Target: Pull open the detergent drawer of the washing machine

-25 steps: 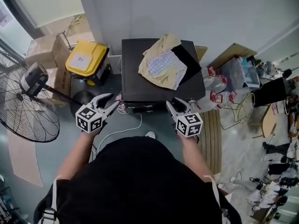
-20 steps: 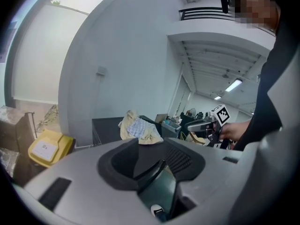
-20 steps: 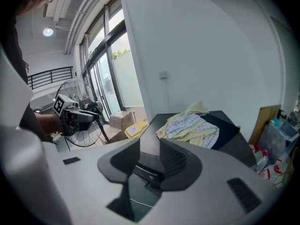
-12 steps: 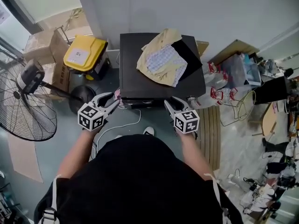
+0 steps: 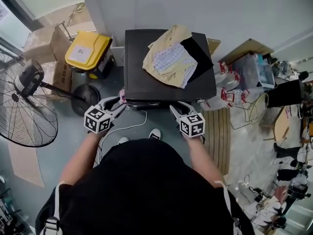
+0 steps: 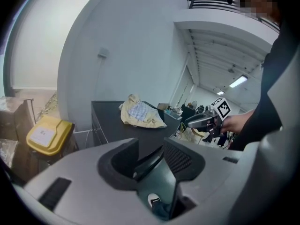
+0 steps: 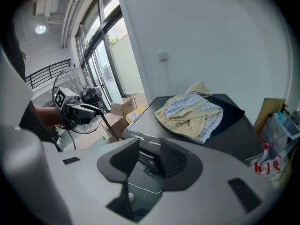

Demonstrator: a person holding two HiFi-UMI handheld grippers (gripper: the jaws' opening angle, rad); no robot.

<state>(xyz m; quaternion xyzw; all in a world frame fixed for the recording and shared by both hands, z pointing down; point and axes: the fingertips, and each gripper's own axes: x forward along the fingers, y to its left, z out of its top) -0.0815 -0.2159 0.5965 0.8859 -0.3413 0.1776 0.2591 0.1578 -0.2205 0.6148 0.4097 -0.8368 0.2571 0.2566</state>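
Note:
The black washing machine (image 5: 146, 84) stands against the wall with a heap of yellow and checked clothes (image 5: 170, 58) on its lid. Its upper front panel (image 7: 142, 138) shows in the right gripper view; I cannot pick out the drawer on it. My left gripper (image 5: 116, 106) hangs open at the front left corner, nothing between its jaws (image 6: 151, 154). My right gripper (image 5: 176, 107) is at the front right; its jaws (image 7: 150, 153) are opening and hold nothing. Neither one touches the machine.
A yellow bin (image 5: 87, 54) and cardboard boxes (image 5: 46, 43) stand left of the machine, with a floor fan (image 5: 24, 109) nearer me. A white cable (image 5: 132, 129) lies on the floor in front. Bags, bottles and wire clutter (image 5: 244, 82) fill the right side.
Both grippers have sunk and come slightly closer to the machine's front edge. Their jaws hold nothing throughout.

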